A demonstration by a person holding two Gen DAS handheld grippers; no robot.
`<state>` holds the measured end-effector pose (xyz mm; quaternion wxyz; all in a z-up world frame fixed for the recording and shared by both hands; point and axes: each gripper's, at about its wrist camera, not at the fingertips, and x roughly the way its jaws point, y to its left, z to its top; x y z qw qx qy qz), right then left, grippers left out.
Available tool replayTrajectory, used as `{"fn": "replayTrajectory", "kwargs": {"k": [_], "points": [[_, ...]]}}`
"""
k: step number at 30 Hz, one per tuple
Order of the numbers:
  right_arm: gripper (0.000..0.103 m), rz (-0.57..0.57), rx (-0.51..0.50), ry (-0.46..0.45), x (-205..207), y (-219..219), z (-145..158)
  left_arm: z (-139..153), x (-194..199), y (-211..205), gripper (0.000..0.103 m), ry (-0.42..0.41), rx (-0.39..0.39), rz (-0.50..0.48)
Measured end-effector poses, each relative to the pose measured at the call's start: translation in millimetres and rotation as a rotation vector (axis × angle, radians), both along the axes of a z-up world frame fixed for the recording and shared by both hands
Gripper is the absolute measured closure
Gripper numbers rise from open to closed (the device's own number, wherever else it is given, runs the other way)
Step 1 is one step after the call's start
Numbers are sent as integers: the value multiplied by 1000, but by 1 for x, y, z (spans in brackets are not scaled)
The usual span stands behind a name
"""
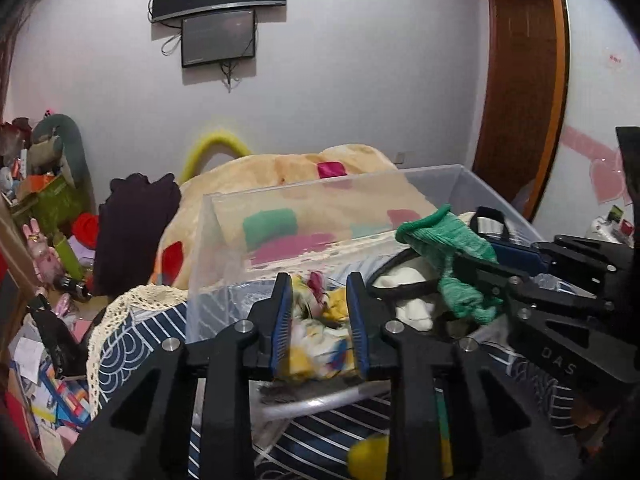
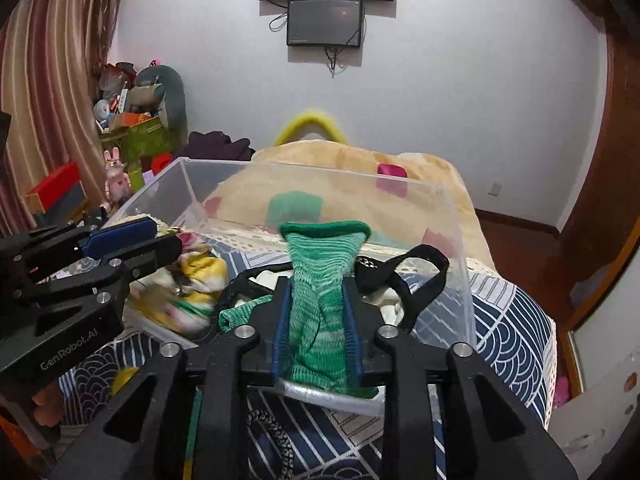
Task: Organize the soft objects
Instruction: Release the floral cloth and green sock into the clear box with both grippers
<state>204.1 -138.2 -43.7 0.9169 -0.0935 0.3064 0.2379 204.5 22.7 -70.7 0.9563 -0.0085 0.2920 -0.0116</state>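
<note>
My left gripper (image 1: pixel 319 300) is shut on a yellow, white and pink patterned cloth (image 1: pixel 316 344) over the near edge of a clear plastic bin (image 1: pixel 224 216). My right gripper (image 2: pixel 316 300) is shut on a green knitted sock (image 2: pixel 320 280) and holds it over the same bin (image 2: pixel 456 240). In the left wrist view the right gripper (image 1: pixel 480 276) comes in from the right with the green sock (image 1: pixel 448 248). In the right wrist view the left gripper (image 2: pixel 160 240) comes in from the left with the patterned cloth (image 2: pixel 196 276). A white garment (image 1: pixel 412 296) and a black strap (image 2: pixel 424 276) lie in the bin.
The bin stands on a bed with a navy patterned cover (image 2: pixel 504 320) trimmed in lace. A cream blanket with coloured patches (image 1: pixel 280 172) lies behind it. A dark garment (image 1: pixel 136 216) hangs at the left. Cluttered toys and boxes (image 1: pixel 48 200) fill the left corner. A wooden door (image 1: pixel 520 80) is at the right.
</note>
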Motion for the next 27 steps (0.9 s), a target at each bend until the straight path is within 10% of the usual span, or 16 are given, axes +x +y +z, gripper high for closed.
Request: {"fn": "replayTrajectory", "kwargs": {"k": [12,17,27], "points": [[43,21,69,-98,-42,-19,29,22,-38,7,39,-70,-44,-3],[29,6,68,-132,-59,-23,23,22,-62,6,7,-106,-14,31],[29,36,102,2,-67,-20,-6,-13,-89,16,4,-27,-39,47]]}}
